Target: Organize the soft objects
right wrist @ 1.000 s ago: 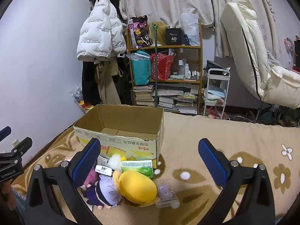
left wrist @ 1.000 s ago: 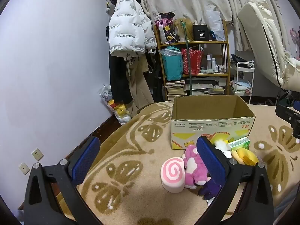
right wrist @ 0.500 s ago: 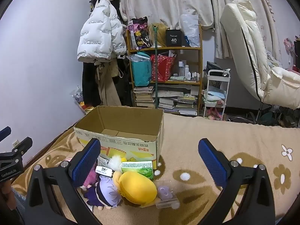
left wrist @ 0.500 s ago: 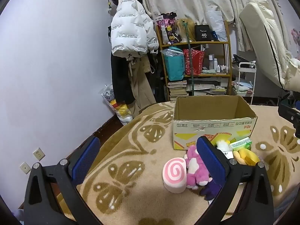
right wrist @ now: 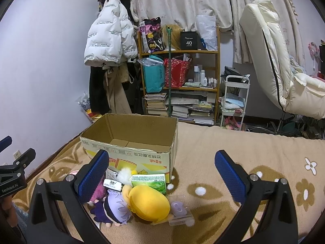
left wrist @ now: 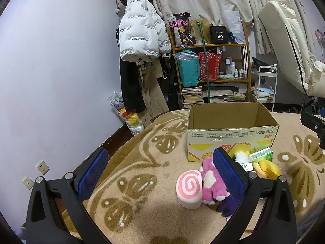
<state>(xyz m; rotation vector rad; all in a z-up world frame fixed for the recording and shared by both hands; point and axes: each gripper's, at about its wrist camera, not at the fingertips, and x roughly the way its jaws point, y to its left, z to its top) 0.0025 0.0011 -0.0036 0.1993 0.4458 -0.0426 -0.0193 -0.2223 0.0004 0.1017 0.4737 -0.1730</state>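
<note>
While both claws hang above the blanket, we list them first. Left claw (left wrist: pixel 158 168): spread wide, nothing between its blue pads (left wrist: pixel 92 170), lower centre of the left wrist view. Right claw (right wrist: pixel 161 173): likewise spread wide and empty, lower centre of the right wrist view.

Next out, we record the soft things, heaped on the tan patterned blanket (left wrist: pixel 132 162) just in front of the cardboard box (left wrist: pixel 231 136):
- pink swirl cushion (left wrist: pixel 189 189), lower centre of the left view, standing on its edge, touching the pink plush.
- pink plush (left wrist: pixel 212 181), just right of the cushion, partly behind the left claw's right finger.
- purple-haired doll (right wrist: pixel 114 206), lower left-centre of the right view, lying against the yellow plush.
- yellow plush (right wrist: pixel 148 202), lower centre of the right view, between the right claw's fingers in the picture but below them, not held.
- green packet (right wrist: pixel 149 182), just behind the yellow plush, close to the box front.
- white fluffy toy (right wrist: pixel 125 173), left of the packet, against the box.
- small lilac item on a clear stand (right wrist: pixel 178 211), just right of the yellow plush.

We note the box open at the top, middle of both views; no toy shows inside it.

Farther out: wooden shelf (right wrist: pixel 182 77) with bags, bottles and stacked books, upper centre; white puffer jacket (right wrist: pixel 109 42) hanging at upper left; cream recliner (right wrist: pixel 272 61) at upper right.
</note>
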